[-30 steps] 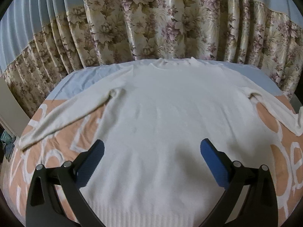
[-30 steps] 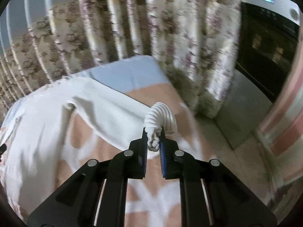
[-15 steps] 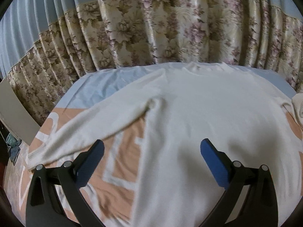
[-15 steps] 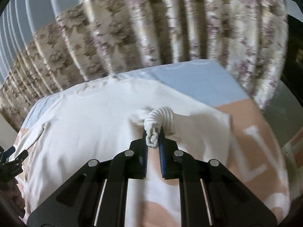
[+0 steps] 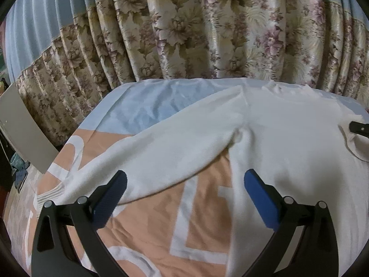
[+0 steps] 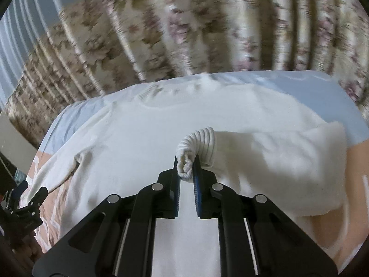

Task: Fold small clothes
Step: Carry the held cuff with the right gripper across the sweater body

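Two tongs are ours: the right gripper (image 6: 187, 170) pinches the ribbed cuff (image 6: 200, 146) of the white sweater (image 6: 143, 143), its sleeve draped back to the right over the body ahead. Our left gripper (image 5: 184, 191) stands spread and empty, the other sleeve (image 5: 147, 159) between and just beyond its fingers, on the peach-and-blue sheet (image 5: 147, 228). Floral curtains (image 5: 207, 30) hang beyond.
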Demonstrator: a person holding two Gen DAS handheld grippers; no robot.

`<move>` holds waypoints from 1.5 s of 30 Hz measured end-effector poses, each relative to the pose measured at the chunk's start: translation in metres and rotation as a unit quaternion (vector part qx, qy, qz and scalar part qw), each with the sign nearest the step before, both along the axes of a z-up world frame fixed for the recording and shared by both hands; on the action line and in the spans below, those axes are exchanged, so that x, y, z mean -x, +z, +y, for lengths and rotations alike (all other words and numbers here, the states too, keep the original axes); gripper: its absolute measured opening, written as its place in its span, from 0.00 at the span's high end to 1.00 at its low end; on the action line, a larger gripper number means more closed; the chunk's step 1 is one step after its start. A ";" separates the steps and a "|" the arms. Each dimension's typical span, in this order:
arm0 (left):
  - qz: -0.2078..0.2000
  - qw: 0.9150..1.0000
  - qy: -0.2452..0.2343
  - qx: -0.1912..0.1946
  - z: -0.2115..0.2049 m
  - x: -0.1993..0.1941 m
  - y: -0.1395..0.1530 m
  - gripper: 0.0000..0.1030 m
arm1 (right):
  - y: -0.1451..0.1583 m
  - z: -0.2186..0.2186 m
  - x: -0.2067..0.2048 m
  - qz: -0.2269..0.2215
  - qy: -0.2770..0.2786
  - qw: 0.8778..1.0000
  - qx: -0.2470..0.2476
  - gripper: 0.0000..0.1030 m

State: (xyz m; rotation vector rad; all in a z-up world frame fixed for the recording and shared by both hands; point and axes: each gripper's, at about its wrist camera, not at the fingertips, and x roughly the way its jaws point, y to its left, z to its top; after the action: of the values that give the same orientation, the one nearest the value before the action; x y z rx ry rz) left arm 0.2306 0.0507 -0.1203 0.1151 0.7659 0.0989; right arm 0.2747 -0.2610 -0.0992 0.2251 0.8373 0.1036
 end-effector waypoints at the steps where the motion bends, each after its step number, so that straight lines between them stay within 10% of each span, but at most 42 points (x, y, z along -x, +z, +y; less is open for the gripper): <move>1: 0.000 1.000 0.002 0.001 0.003 -0.001 -0.001 0.01 | -0.001 0.007 -0.005 0.001 0.004 1.000 0.000 0.90; 39: 0.004 0.998 0.066 0.001 0.121 -0.109 -0.012 0.02 | -0.017 0.217 -0.089 0.003 0.107 0.993 0.055 0.89; 45: 0.017 0.998 0.066 0.007 0.123 -0.106 -0.022 0.01 | -0.022 0.227 -0.081 0.005 0.125 0.990 0.063 0.68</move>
State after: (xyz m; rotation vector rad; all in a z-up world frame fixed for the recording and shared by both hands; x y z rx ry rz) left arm 0.3368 0.1733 -0.1419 0.0519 0.8072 0.2181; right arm 0.3561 -0.0343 -0.1209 -0.0001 0.8764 0.2843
